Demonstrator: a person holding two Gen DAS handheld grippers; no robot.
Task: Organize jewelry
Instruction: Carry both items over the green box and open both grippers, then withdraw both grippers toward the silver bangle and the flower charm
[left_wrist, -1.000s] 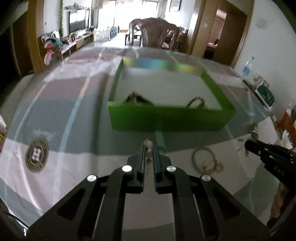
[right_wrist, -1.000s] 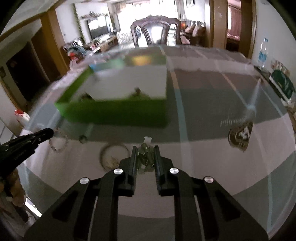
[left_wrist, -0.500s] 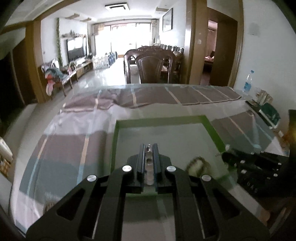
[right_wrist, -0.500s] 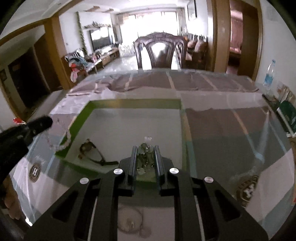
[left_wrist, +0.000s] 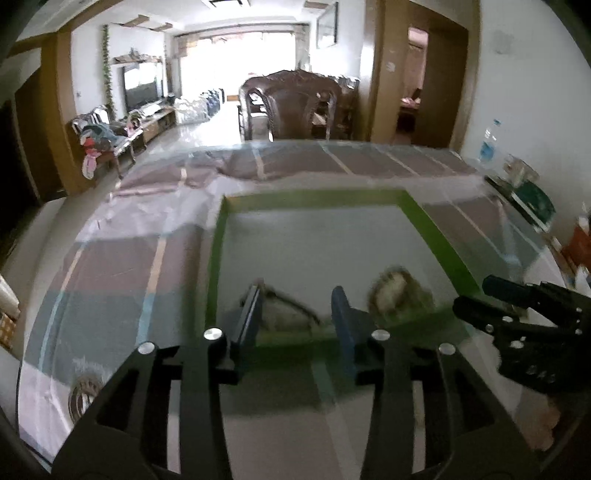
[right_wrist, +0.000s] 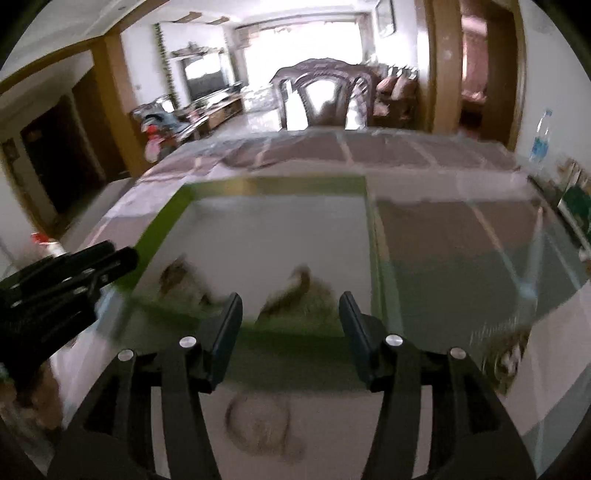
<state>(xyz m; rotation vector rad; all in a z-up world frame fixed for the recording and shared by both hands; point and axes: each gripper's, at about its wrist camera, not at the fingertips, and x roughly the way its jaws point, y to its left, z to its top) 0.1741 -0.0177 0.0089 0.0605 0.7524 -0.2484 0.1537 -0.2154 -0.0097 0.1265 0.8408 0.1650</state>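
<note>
Both grippers, left (left_wrist: 297, 306) and right (right_wrist: 290, 314), have just been opening over the green box (left_wrist: 216, 258), nothing between the jaws. The bracelet (right_wrist: 258, 424) at 6 o'clock remains on the table; a rushed, blurred reach could miss it.

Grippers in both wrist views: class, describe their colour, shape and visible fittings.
The left gripper and right gripper look alike: black angular linkage arms, round silver screw heads, and two flat dark-blue fingers. No cables or sleeves show.

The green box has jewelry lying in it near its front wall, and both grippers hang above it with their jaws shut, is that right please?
Not quite: both the left gripper and the right gripper have open jaws, just opened, with nothing between them, as each wrist view shows. Jewelry does lie in the green box.
</note>
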